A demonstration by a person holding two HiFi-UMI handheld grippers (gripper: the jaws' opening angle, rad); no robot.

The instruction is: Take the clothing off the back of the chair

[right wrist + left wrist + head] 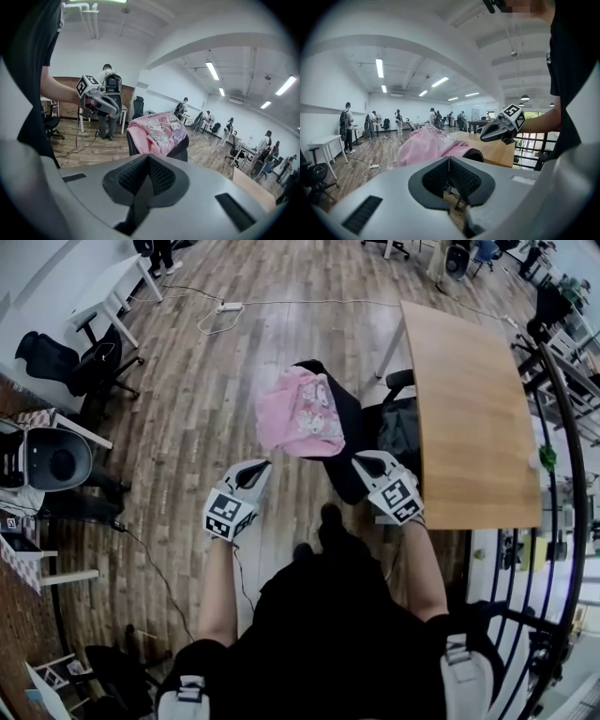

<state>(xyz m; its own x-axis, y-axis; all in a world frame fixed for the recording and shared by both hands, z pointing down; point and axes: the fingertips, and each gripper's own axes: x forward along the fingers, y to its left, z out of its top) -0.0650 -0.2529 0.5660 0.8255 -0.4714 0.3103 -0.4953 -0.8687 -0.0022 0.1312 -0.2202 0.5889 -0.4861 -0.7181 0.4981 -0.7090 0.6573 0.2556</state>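
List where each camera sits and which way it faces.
Head view: on the head, steeply down at the pink garment on the chair; forearms, torso, left gripper and right gripper show.
Left gripper view: along its shut jaws toward the pink garment; right gripper and torso show.
Right gripper view: along its shut jaws toward the pink garment; left gripper shows.
All three share the pink garment.

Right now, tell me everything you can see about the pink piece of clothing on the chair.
The pink clothing looks like soft, light fabric with a cartoon character print in white and darker pink. It lies rumpled and bunched over the top of the black chair back, hanging partway down it. Only the chair touches it.
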